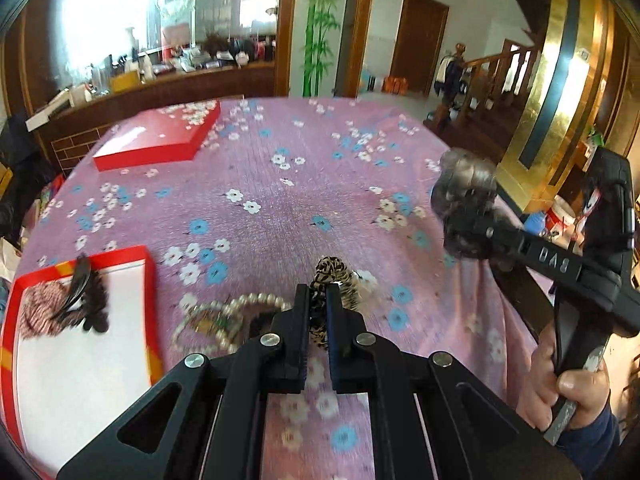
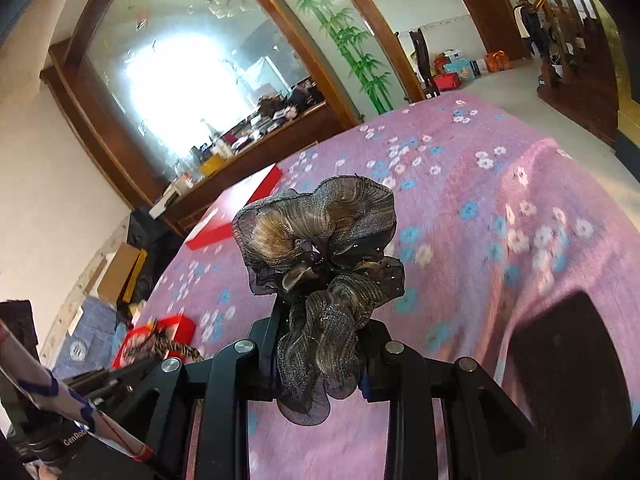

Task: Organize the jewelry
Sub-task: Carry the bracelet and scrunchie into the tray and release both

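My left gripper (image 1: 317,294) is shut on a leopard-print scrunchie (image 1: 334,276) just above the purple flowered tablecloth (image 1: 280,184). A pearl bracelet (image 1: 230,314) lies on the cloth just left of its fingers. A red-rimmed open box (image 1: 150,300) at the left holds a pink knitted scrunchie (image 1: 38,312) and a black hair clip (image 1: 86,292). My right gripper (image 2: 320,316) is shut on a dark sheer bronze-grey scrunchie (image 2: 320,240) and holds it up over the table; it shows at the right in the left wrist view (image 1: 466,204).
A red box lid (image 1: 160,136) lies at the table's far left. A wooden counter (image 1: 160,84) with clutter runs behind the table. The cloth's right edge hangs over the table side (image 2: 520,208); stairs (image 1: 480,92) stand beyond.
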